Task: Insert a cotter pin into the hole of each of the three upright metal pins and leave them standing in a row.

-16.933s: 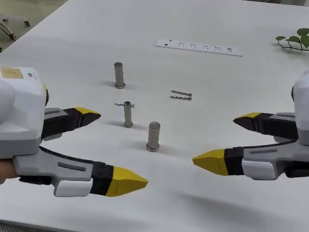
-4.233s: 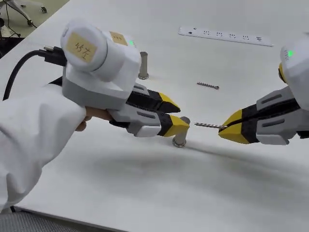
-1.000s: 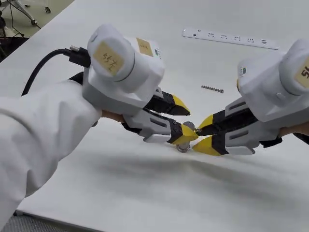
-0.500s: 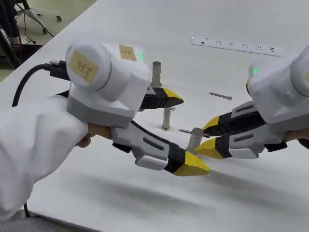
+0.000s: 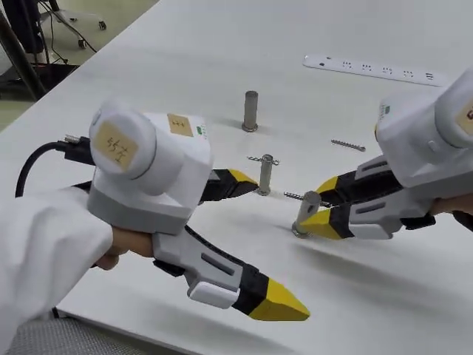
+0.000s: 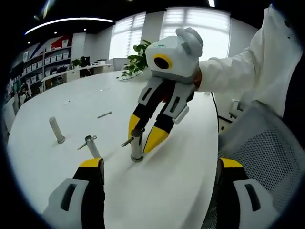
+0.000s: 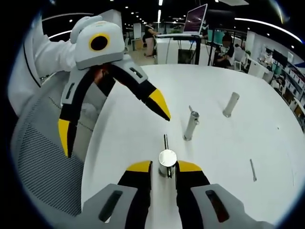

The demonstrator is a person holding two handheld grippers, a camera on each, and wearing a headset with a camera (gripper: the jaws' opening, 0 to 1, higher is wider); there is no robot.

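Three metal pins stand in a row on the white table [image 5: 170, 81]. The far pin [image 5: 250, 111] has nothing through its hole. A cotter pin [image 5: 258, 159] crosses the middle pin [image 5: 266, 176]. Another cotter pin [image 5: 293, 196] pokes out of the near pin [image 5: 306, 212], which leans slightly. My right gripper [image 5: 318, 204] straddles the near pin, with its jaws pressed to the pin's head [image 7: 167, 157]. My left gripper [image 5: 267, 242] hangs wide open to the left of the near pin, holding nothing. One loose cotter pin [image 5: 347, 145] lies behind the row.
A white power strip [image 5: 377, 70] lies at the back of the table. In the left gripper view the right gripper [image 6: 144, 132] stands over the near pin [image 6: 137, 147], with the middle pin [image 6: 93, 147] and far pin [image 6: 57, 130] to the left.
My left gripper has let go near the near pin, opened wide and drawn back to the left. The right gripper has stayed at that pin, which now carries a cotter pin.
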